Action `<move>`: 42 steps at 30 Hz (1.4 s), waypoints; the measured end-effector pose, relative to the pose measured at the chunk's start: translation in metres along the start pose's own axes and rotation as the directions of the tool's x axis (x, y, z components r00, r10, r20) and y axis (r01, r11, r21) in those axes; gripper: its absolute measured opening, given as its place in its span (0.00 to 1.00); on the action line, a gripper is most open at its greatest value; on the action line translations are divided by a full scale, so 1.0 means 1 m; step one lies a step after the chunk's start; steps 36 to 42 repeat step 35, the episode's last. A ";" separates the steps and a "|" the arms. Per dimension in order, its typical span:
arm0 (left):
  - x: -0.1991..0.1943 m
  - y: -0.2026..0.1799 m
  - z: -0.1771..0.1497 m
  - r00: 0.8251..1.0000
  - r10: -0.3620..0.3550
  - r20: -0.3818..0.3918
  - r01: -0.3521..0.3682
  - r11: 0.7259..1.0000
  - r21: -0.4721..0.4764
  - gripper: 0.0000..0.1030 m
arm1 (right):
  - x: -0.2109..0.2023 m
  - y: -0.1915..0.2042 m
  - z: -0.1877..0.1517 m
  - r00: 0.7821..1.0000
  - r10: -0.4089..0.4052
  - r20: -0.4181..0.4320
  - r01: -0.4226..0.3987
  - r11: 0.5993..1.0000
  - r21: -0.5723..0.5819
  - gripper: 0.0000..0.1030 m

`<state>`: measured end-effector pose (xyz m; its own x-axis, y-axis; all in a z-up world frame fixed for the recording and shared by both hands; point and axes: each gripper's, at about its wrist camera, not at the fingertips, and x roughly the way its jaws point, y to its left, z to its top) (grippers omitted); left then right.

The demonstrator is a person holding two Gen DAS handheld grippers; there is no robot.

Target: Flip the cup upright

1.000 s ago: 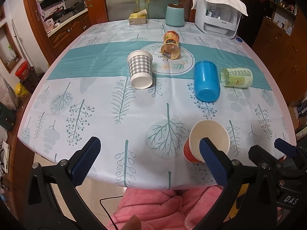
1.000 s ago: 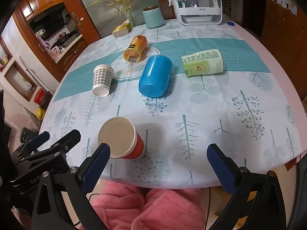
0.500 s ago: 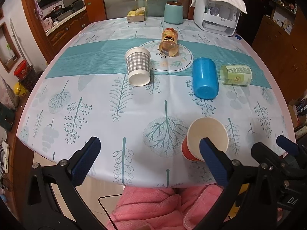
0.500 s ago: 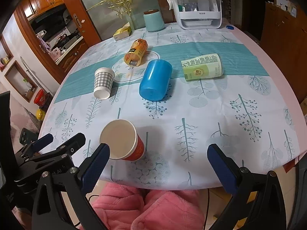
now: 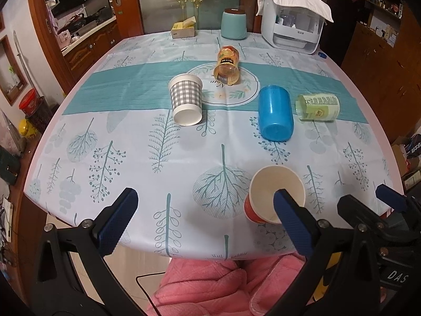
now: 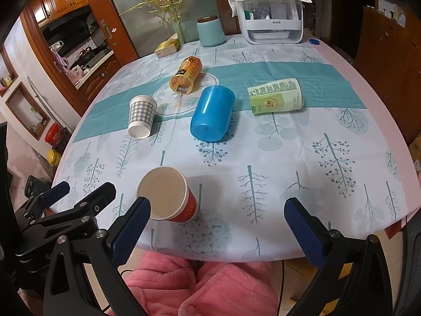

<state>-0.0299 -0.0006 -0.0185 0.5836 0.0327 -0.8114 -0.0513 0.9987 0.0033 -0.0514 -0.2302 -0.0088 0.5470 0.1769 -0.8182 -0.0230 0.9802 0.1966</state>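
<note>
A red paper cup (image 5: 273, 197) (image 6: 168, 194) lies on its side near the front edge of the table (image 5: 131, 142) (image 6: 302, 158), its open white mouth turned toward the cameras and its red base pointing away across the cloth. In the left wrist view the blue pad of one finger overlaps the cup's rim, but whether it touches the cup cannot be told.

The left gripper (image 5: 202, 216) (image 6: 79, 192) is spread wide, its two blue-padded fingers well apart, and it holds nothing. The right gripper (image 6: 218, 223) (image 5: 368, 200) is likewise wide open and empty; in its own view the cup lies just beside its left-hand finger, not between the two. Both grippers hang at the table's near edge, above a pink quilted garment (image 5: 210, 287) (image 6: 200, 287).

Farther back, four more vessels lie tipped over: a grey checked paper cup (image 5: 186, 100) (image 6: 141, 115), a blue plastic cup (image 5: 275, 113) (image 6: 211, 113), a green printed cup (image 5: 317, 106) (image 6: 276, 97) and an orange clear cup (image 5: 227, 65) (image 6: 186, 75) on the teal band. At the far edge stand a teal canister (image 5: 233, 27) (image 6: 210, 31) and a white appliance (image 5: 292, 31) (image 6: 271, 21) draped with a cloth.
</note>
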 end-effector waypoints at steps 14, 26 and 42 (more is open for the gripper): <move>-0.002 0.000 0.000 1.000 -0.003 -0.003 0.003 1.000 -0.003 0.99 | -0.001 0.001 -0.001 1.000 0.006 0.003 -0.006 1.000 0.000 1.00; -0.001 0.000 -0.001 1.000 -0.005 -0.006 0.005 1.000 -0.003 0.99 | 0.003 0.003 -0.002 1.000 0.012 -0.005 -0.012 1.000 0.005 1.00; 0.001 0.001 -0.001 1.000 -0.006 -0.007 0.006 1.000 -0.004 0.99 | 0.003 0.002 -0.002 1.000 0.013 -0.005 -0.013 1.000 0.006 1.00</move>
